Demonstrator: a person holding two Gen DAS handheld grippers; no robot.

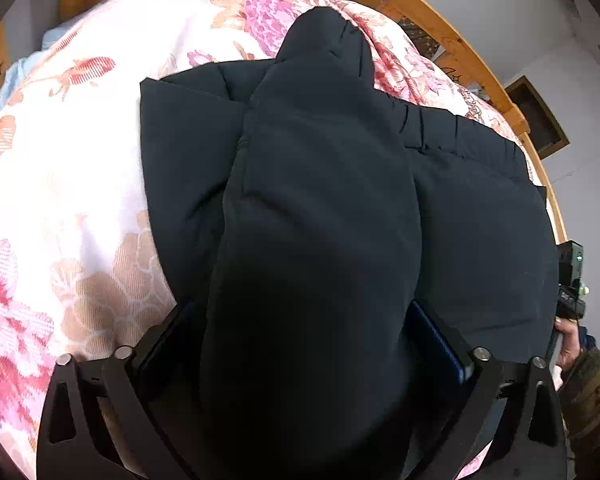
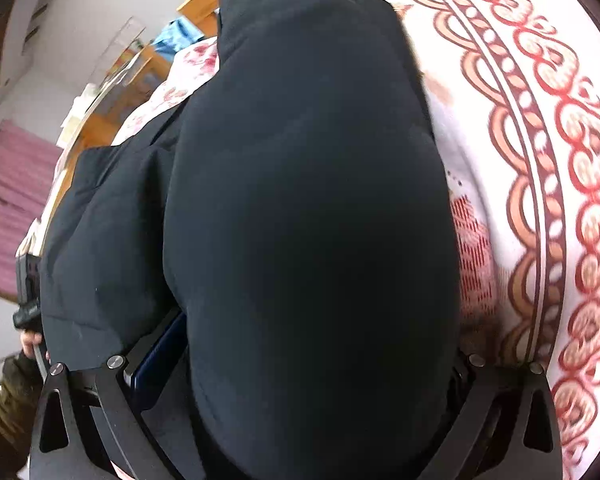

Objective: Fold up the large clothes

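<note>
Black padded jacket: bulk bunched between left gripper fingers, likewise right gripper; rest spread on floral bed. We judge fold mid-carry; next, lay held fabric across body.

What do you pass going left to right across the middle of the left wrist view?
Floral bedspread → black padded jacket → wooden bed rail → white wall.
</note>
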